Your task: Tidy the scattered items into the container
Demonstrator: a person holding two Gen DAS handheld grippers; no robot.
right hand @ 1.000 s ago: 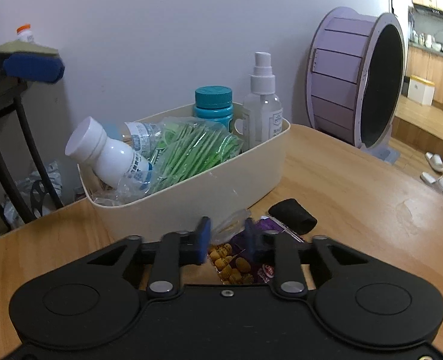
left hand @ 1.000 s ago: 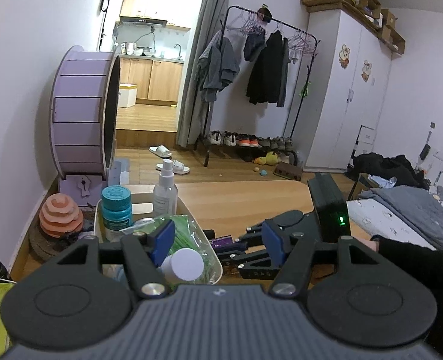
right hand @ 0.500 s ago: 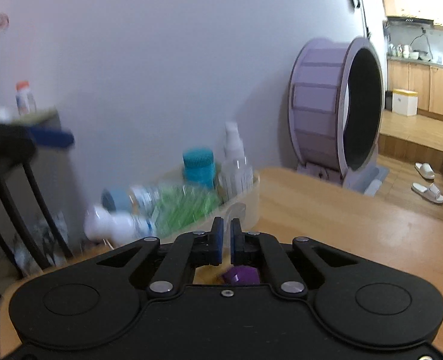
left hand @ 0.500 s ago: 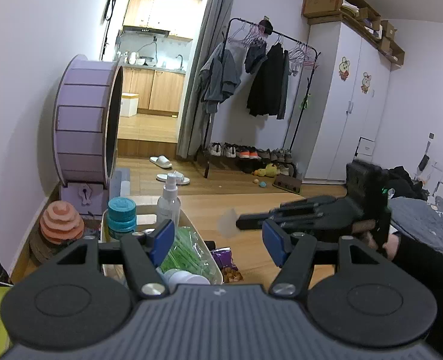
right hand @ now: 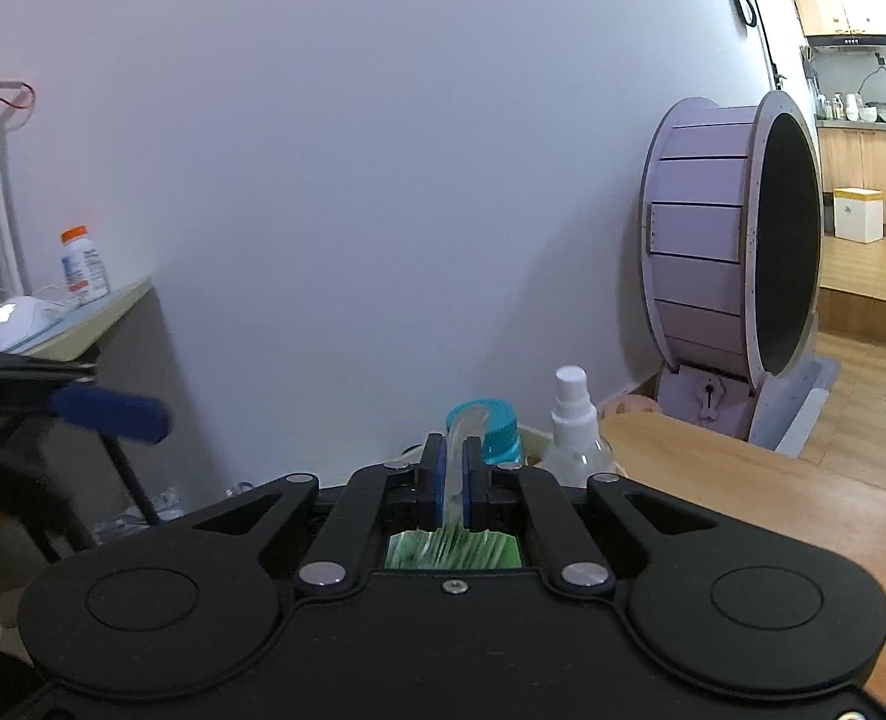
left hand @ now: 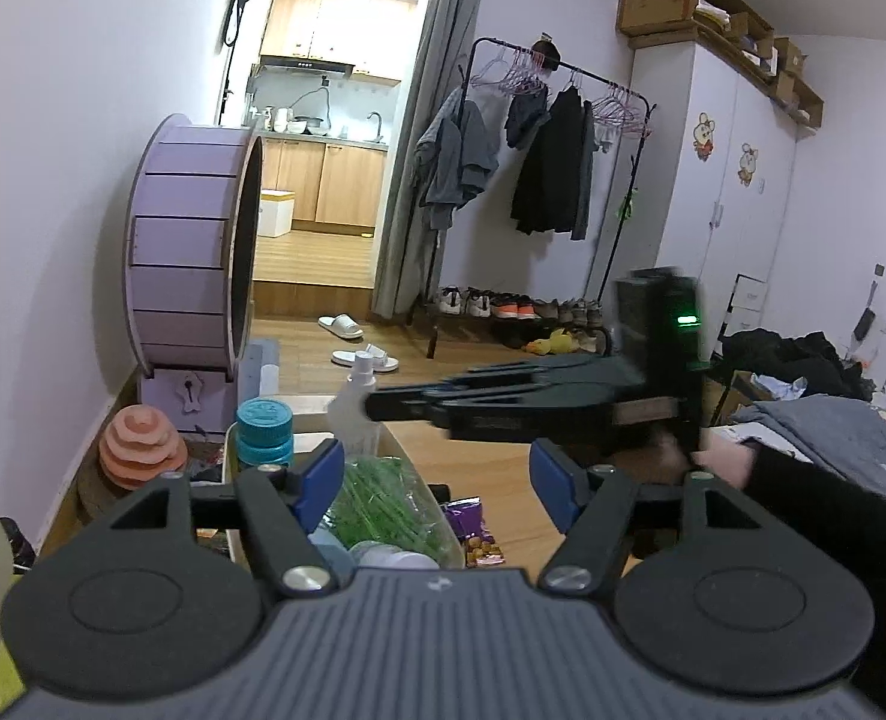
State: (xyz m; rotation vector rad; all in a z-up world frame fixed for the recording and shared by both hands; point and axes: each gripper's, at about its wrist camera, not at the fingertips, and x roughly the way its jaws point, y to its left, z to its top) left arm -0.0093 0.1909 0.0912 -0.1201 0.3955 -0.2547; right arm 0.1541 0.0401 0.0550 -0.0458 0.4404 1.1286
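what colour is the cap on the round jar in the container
Teal, on the round plastic jar; clearest in the left wrist view.

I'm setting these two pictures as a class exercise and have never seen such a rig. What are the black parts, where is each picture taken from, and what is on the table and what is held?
There is no robot here. A person holds a two-finger gripper in each hand, and a wide-angle camera on each one looks forward along its fingers. The black shapes at the bottom of each picture are the gripper itself.

The left view shows the left gripper, open and empty. On the table stands a cream bin that holds a teal-capped bottle, a spray bottle and a green bag. A snack packet lies beside the bin.

The right view shows the right gripper above the bin, shut on a clear plastic piece. What it is exactly I cannot tell.
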